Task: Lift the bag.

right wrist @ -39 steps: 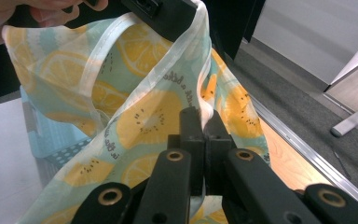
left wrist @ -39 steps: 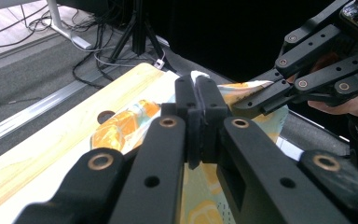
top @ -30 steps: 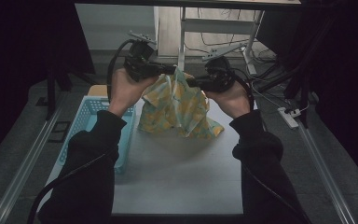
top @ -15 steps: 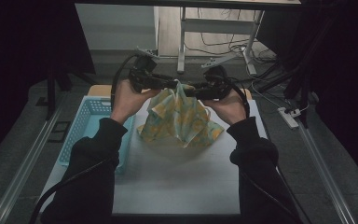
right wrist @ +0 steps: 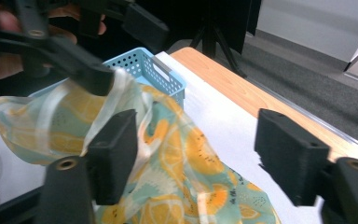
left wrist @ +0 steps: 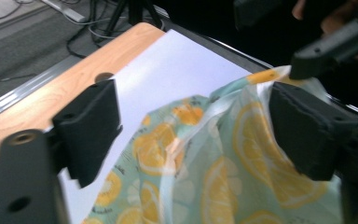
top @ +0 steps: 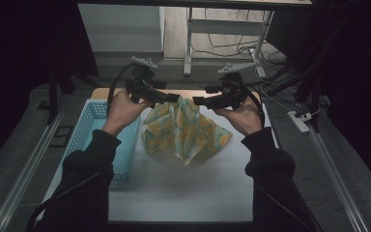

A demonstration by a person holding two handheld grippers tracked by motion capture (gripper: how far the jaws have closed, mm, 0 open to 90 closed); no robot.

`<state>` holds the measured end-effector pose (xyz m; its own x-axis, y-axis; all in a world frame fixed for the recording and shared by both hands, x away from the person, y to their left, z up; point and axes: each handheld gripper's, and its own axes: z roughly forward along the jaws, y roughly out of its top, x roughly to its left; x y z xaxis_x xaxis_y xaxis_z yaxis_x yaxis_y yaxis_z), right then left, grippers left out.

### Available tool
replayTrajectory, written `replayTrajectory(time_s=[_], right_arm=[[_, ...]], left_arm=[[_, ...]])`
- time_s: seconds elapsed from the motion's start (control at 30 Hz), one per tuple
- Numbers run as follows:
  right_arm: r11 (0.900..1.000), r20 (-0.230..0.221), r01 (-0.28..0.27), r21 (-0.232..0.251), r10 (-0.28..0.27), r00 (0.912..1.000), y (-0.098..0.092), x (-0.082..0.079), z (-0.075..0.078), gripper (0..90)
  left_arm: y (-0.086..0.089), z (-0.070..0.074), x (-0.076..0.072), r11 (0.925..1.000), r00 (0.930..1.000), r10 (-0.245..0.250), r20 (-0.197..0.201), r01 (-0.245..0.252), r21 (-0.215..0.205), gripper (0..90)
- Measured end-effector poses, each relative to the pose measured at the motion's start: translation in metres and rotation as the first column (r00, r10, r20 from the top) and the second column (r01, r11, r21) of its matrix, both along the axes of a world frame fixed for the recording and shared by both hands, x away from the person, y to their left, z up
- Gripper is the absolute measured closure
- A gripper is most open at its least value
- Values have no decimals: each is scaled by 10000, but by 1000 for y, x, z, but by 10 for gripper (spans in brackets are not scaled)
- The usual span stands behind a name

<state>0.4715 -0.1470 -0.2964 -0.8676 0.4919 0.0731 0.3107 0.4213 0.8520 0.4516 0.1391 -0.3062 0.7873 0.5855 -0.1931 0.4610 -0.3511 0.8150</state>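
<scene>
A thin cloth [top: 186,133] printed with orange slices on pale green lies crumpled on the white table top [top: 183,188], its top edge still peaked up between my two grippers. My left gripper [top: 173,98] and right gripper [top: 197,101] point at each other just above that peak. Both have just been opening. In the left gripper view the left gripper [left wrist: 198,128] stands open with the cloth [left wrist: 214,158] loose between the jaws, brushing one pad. In the right gripper view the right gripper [right wrist: 203,156] stands open too, and the cloth [right wrist: 168,154] hangs beside one pad.
A light blue perforated basket [top: 89,126] stands on the table's left side, close to the cloth. A wooden strip [left wrist: 74,79] edges the far side of the table. Beyond it are table legs, cables and a power strip [top: 299,122] on the floor.
Both hands have come down toward the table. Both grippers went from shut on the cloth's top corners to open, and the cloth has slumped lower and spread on the table.
</scene>
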Motion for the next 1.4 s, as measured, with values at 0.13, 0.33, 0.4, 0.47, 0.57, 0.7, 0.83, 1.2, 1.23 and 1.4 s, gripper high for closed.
replayTrajectory(time_s=[0.13, 0.33, 0.4, 0.47, 0.57, 0.7, 0.83, 1.2, 1.23, 1.4], right_arm=[[10000, 140, 60, -31, -59, 9999, -7, -6, 0, 232], [9997, 190, 209, -122, -206, 9996, -12, -14, -3, 180], [9995, 261, 263, -173, -259, 9993, -14, -16, -5, 164], [9994, 271, 293, -207, -287, 9992, -15, -19, -8, 142], [9984, 390, 341, -451, -324, 9987, -16, -23, -15, 105], [9980, 379, 381, -514, -361, 9986, -20, -28, -27, 76], [9967, 484, 547, -599, -518, 9975, -25, -33, -40, 36], [9924, 286, 1132, -489, -1119, 9933, -49, -45, -71, 0], [9914, 305, 1215, -484, -1202, 9923, -52, -47, -74, 0], [9852, 505, 1602, -616, -1572, 9863, -65, -57, -83, 0]], left_arm=[[10, 2, -13, 9999, 10000, -71, 34, 72, -110, 98], [23, -6, -24, 9999, 9999, 129, -14, -129, -105, 63], [26, -11, -28, 9998, 9998, 174, 31, -174, -41, 51], [28, -18, -32, 9998, 9997, 211, 102, -211, 40, 38], [29, -28, -38, 9996, 9997, 232, 122, -234, 166, 9], [32, -42, -47, 9990, 9996, 283, 68, -285, 353, 0], [37, -55, -57, 9981, 9989, 429, 194, -437, 426, 0], [54, -84, -85, 9970, 9970, 767, -81, -766, 146, 0], [56, -86, -88, 9966, 9967, 803, -95, -802, 165, 0], [65, -100, -103, 9950, 9948, 1000, -175, -998, 68, 0]])
